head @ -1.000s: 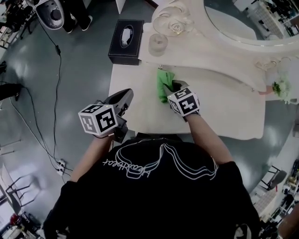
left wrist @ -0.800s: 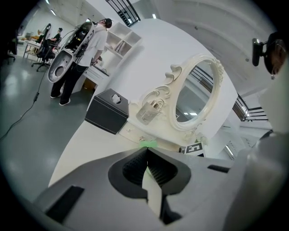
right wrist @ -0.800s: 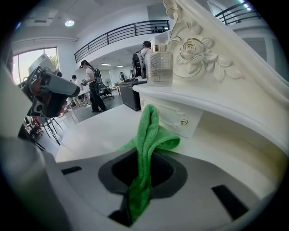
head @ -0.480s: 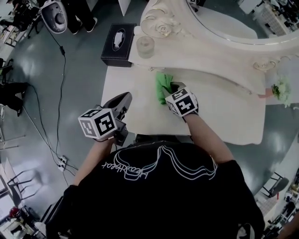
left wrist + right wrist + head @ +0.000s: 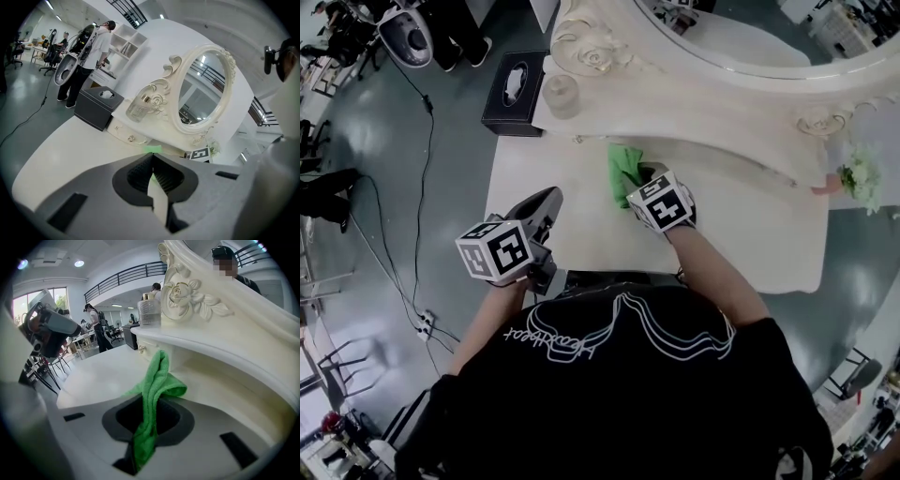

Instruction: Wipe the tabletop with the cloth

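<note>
- My right tongs [image 5: 151, 405] were clamped on the green cloth [image 5: 157, 376]; one fold ran down between the jaws and the rest was bunched up in front of them
- The cloth lay on the desk [image 5: 750, 220] toward its back edge, just beside the raised shelf [image 5: 675, 117] under the mirror [image 5: 750, 42]
- My left tongs [image 5: 151, 157] were closed on nothing and hung over the near left part of the desk, well apart from the cloth
- As I judged it, the wiping was under way, with most of the bare top to the right not yet reached by the cloth
- The grip was on a narrow fold only, so a hard drag across the desk could have pulled the cloth out of the jaws and left it behind
- With the cloth bunched like that, only a thin strip touched the surface; a stroke could have missed patches or let the tongs' tips scrape the desk
- Pushing further back risked bumping the shelf front, and a knock there could have shaken the jar [image 5: 561, 94] standing on it near the tissue box [image 5: 514, 89]
- A wide sweep to the left could have brought the cloth against my idle left tongs
</note>
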The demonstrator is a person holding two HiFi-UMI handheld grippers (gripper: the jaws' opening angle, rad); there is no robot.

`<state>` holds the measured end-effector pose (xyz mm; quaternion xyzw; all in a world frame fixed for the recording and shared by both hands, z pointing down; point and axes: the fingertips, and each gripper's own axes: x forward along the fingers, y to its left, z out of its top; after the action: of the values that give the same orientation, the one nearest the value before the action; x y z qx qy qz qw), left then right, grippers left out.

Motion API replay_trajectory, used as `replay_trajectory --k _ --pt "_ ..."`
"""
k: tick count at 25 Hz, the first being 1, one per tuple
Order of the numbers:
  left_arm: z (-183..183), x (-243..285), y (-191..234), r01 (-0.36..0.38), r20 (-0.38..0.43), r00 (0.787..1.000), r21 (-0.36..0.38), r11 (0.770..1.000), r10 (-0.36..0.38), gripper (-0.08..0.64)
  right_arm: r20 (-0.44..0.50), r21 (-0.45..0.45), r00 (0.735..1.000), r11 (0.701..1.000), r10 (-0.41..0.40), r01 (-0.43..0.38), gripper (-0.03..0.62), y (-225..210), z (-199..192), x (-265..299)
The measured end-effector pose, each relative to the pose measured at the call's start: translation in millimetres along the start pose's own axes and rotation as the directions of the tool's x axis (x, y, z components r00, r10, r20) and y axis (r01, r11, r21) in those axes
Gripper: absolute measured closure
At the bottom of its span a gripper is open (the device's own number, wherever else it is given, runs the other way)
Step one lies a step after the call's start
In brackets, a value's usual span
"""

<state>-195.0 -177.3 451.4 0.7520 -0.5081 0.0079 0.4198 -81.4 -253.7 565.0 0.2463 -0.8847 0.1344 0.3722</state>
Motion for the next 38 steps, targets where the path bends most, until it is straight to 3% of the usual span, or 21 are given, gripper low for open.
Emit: replay_trajectory --k 11,23,31,38 --pt "-22 22 -30 -0.028 0.008 1.000 -0.005 1.000 0.028 0.557 0.012 -0.004 1.000 1.000 0.018 -0.017 0.537 -24 -21 -22" --pt "-45 43 -76 -0.010 0.040 0.999 0.005 1.000 0.010 0.557 0.026 0.007 1.000 1.000 0.008 -0.009 0.537 -55 -52 -53" --pt "-45 44 -80 0.021 0.025 0.999 0.019 1.000 -0.022 0.556 0.016 0.031 0.999 0.998 -0.046 0.045 0.537 -70 -63 -67" --pt "-43 44 -67 0.064 -0.017 0.998 0.000 0.998 -0.064 0.556 -0.027 0.025 0.990 0.990 -0.138 0.138 0.537 -78 -71 -74"
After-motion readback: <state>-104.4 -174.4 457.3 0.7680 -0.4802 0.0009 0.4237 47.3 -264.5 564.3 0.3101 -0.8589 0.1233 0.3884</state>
